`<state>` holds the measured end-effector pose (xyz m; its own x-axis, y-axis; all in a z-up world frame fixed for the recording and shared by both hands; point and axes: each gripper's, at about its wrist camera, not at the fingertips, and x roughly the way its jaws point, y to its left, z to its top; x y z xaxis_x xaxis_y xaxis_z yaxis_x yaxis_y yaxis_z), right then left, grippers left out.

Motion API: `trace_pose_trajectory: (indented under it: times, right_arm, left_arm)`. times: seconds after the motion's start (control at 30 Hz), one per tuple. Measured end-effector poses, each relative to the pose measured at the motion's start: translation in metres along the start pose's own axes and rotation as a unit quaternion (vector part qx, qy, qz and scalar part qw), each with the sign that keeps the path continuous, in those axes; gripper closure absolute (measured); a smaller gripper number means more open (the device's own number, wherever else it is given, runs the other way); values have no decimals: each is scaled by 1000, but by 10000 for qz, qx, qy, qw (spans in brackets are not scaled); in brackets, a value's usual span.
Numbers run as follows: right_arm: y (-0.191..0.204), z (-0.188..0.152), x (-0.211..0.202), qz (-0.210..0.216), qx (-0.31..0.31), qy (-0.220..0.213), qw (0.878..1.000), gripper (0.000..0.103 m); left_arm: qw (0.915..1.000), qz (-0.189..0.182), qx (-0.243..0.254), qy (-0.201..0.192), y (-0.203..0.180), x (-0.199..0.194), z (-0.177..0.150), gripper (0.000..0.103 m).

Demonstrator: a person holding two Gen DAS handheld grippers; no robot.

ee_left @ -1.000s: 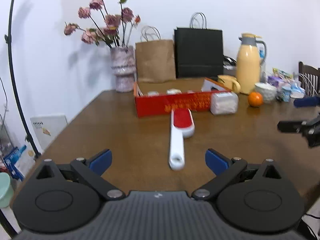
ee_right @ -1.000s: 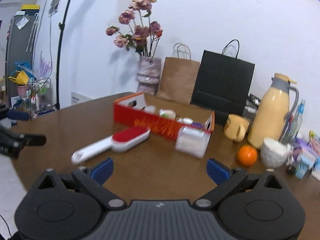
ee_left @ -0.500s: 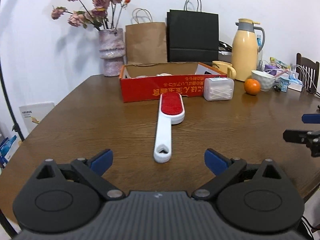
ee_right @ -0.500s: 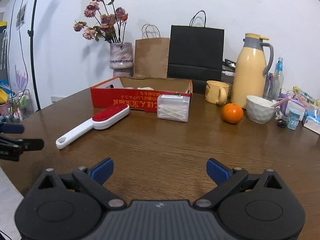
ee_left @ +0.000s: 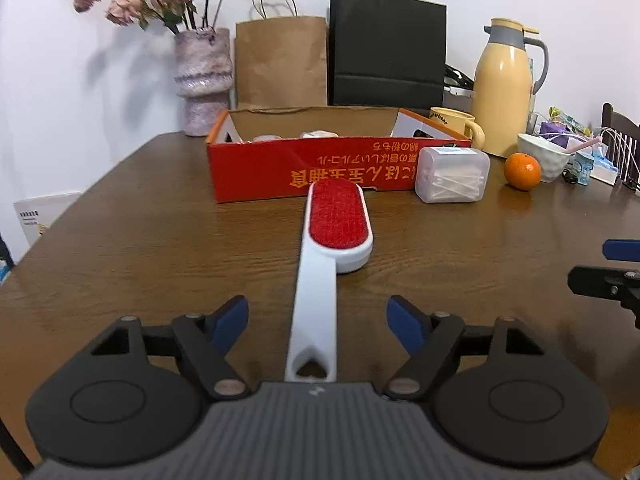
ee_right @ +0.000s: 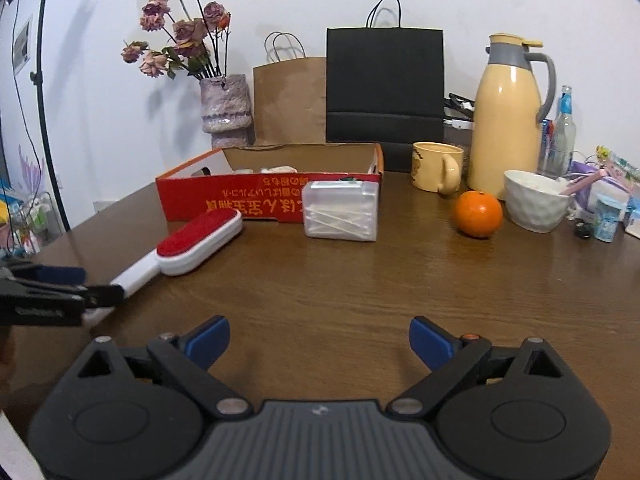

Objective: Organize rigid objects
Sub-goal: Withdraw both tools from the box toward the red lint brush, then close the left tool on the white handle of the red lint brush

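Note:
A white lint brush with a red pad [ee_left: 328,248] lies on the brown table, its handle pointing at me. My left gripper [ee_left: 318,320] is open with its blue fingertips [ee_left: 230,318] on either side of the handle, not touching it. The brush [ee_right: 192,242] and the left gripper [ee_right: 60,292] also show at the left of the right wrist view. A red cardboard box [ee_left: 320,168] holding small items stands behind the brush. A clear box of cotton swabs [ee_right: 340,210] sits against it. My right gripper [ee_right: 320,340] is open and empty above bare table.
A vase of dried flowers [ee_left: 202,80], a brown paper bag [ee_left: 280,64] and a black bag [ee_left: 386,48] stand at the back. A yellow mug [ee_right: 436,166], a thermos [ee_right: 508,116], an orange [ee_right: 478,214], a white bowl [ee_right: 534,200] and small clutter sit at the right.
My left gripper has moved forward and down so its open fingers now straddle the brush handle. My right gripper has moved closer to the table and the box.

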<state>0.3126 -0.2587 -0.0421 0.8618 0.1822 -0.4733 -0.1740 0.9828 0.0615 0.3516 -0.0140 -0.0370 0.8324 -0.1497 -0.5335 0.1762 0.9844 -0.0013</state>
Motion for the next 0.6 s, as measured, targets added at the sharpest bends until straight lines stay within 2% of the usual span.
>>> trace_pose_trajectory:
  times: [0.07, 0.1, 0.13, 0.23, 0.33, 0.4, 0.5, 0.53, 0.57, 0.6]
  right_arm:
    - [3, 7, 12, 153, 71, 11, 9999, 13]
    - [5, 9, 17, 219, 77, 13, 9997, 15]
    - [9, 12, 23, 283, 68, 17, 9996, 19]
    - [21, 18, 39, 430, 48, 51, 9990, 22]
    - [32, 24, 54, 479, -41, 41, 9988, 26]
    - [32, 29, 61, 349, -73, 12, 9994, 26]
    - [21, 38, 70, 115, 82, -27, 9999, 25]
    - [15, 42, 73, 18, 153, -70, 9999, 23]
    - [10, 44, 76, -94, 196, -142, 9997, 21]
    - [5, 46, 79, -235, 228, -200, 9993, 16]
  left_arm:
    - [10000, -14, -56, 66, 1, 12, 4, 45]
    - [9998, -39, -131, 124, 2, 19, 6, 50]
    - [9996, -55, -209, 200, 3, 24, 8, 60]
    - [9986, -127, -428, 278, 8, 34, 11, 76]
    - [9983, -231, -449, 301, 8, 37, 14, 77]
    - [9983, -250, -435, 307, 9, 40, 16, 71]
    - [9980, -239, -485, 316, 11, 46, 21, 52]
    - [9979, -244, -509, 332, 13, 49, 24, 34]
    - [9977, -235, -544, 335, 13, 52, 26, 23]
    - [9977, -248, -558, 293, 14, 54, 28, 23]
